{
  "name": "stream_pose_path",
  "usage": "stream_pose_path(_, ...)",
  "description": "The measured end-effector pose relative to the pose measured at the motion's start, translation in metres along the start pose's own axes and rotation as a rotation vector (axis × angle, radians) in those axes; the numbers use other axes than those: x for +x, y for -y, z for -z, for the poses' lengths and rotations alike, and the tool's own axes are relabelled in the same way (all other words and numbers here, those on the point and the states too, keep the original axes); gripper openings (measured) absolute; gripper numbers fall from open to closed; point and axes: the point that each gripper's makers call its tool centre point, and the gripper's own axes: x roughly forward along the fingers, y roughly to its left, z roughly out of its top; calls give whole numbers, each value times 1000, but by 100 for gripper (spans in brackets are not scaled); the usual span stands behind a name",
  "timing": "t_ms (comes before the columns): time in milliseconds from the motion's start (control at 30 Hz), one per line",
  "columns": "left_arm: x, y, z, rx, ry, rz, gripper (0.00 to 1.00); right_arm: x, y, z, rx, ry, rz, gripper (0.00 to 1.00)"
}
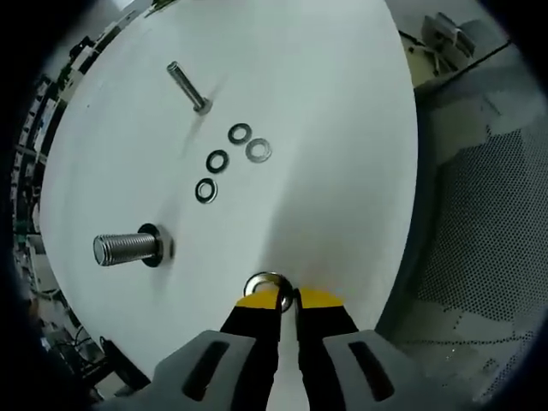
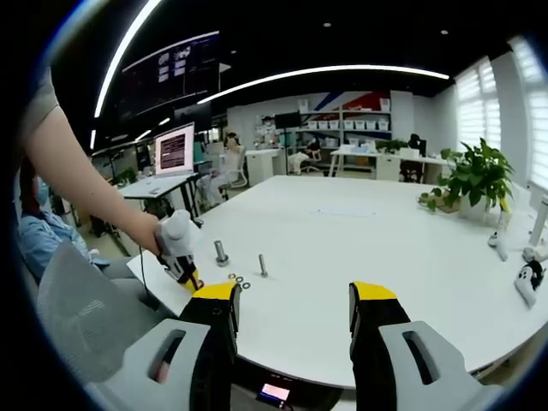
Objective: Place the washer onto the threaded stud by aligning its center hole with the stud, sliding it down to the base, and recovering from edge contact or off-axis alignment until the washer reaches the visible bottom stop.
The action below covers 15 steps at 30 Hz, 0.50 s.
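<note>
In the left gripper view my left gripper (image 1: pixel 287 300) is shut on the near rim of a steel washer (image 1: pixel 264 282), low over the white table (image 1: pixel 325 103). The thick threaded stud (image 1: pixel 127 248) stands on its base to the left of it, a short way off. In the right gripper view a person's hand holds that left gripper (image 2: pixel 181 257) at the table's left corner, close to the stud (image 2: pixel 221 252). My right gripper (image 2: pixel 297 301) hangs open in front of the table's near edge, with nothing between its yellow-tipped jaws.
Several loose washers (image 1: pixel 229 159) lie beyond the held one, and a slim bolt (image 1: pixel 187 87) stands farther back. A second slim bolt (image 2: pixel 263 265) and the washers (image 2: pixel 239 281) sit near the table corner. A plant (image 2: pixel 475 180) stands at the far right edge; a perforated chair seat (image 1: pixel 488 223) is beside the table.
</note>
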Motion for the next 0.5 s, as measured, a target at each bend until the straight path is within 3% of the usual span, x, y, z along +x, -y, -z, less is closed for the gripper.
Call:
stream_pose_path(100, -1, 1, 0, 66, -4, -16, 3, 1, -1, 1, -7, -6, -2, 54)
stream_pose_path(233, -1, -1, 1, -5, 22, -6, 3, 2, -4, 1, -21, -12, -12, 54)
stream_pose_path(333, 0, -1, 1, 5, 25, -4, 3, 2, -2, 2, -15, -15, -7, 54)
stream_pose_path(400, 0, 0, 1, 66, 1, 0, 3, 2, -1, 2, -8, -14, -5, 54)
stream_pose_path(500, 1, 0, -1, 66, -33, 1, 3, 3, -3, 2, -14, -17, -9, 54)
